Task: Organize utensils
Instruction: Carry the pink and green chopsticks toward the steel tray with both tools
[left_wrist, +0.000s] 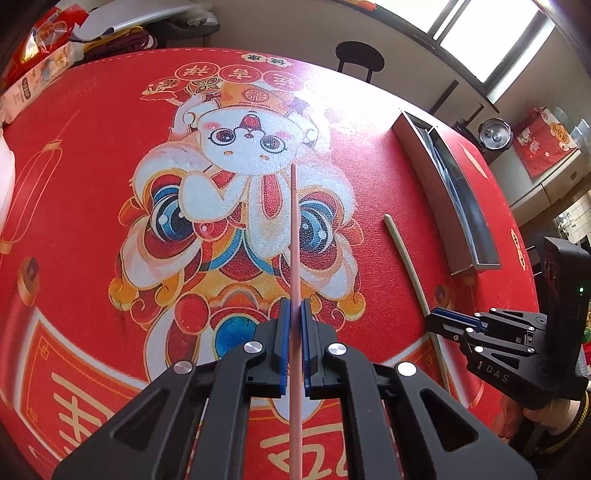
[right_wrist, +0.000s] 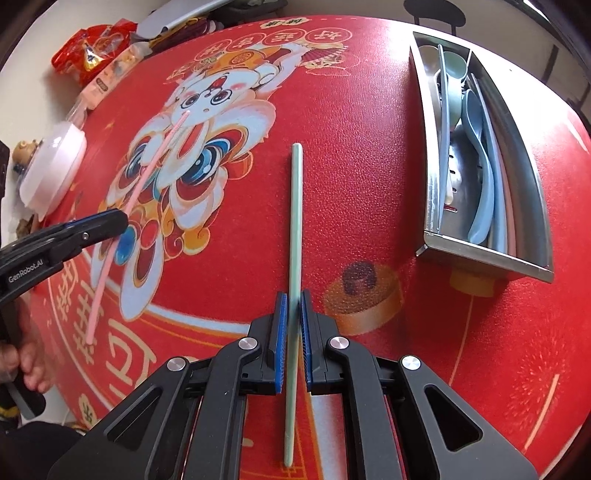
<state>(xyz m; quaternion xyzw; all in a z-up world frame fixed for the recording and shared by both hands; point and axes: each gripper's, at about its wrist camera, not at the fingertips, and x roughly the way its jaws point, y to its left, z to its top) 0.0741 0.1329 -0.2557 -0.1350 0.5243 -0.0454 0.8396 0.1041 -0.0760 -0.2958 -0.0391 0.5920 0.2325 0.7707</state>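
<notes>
Off to the right: steel tray (right_wrist: 532, 206), lengthwise; right gripper (right_wrist: 294, 325) nearer, pinching green chopstick (right_wrist: 296, 221) parallel-ish; left gripper (left_wrist: 294, 332) pinching pink chopstick (left_wrist: 294, 236), probably lifted.

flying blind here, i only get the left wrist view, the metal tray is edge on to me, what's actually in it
Observer: The right wrist view looks down into the metal tray. It holds a blue spoon lying lengthwise, with other pale utensils beside it.
Operator: is it split into sections
Observer: Yes, a divider shows at the far end.
Operator: and the right gripper, does it have the green chopstick or not
Observer: The right gripper is shut on the green chopstick, gripping it past its middle, toward the near end.
Operator: can you see my pink one from there
Observer: Yes, the pink chopstick is clamped in the left gripper.
</notes>
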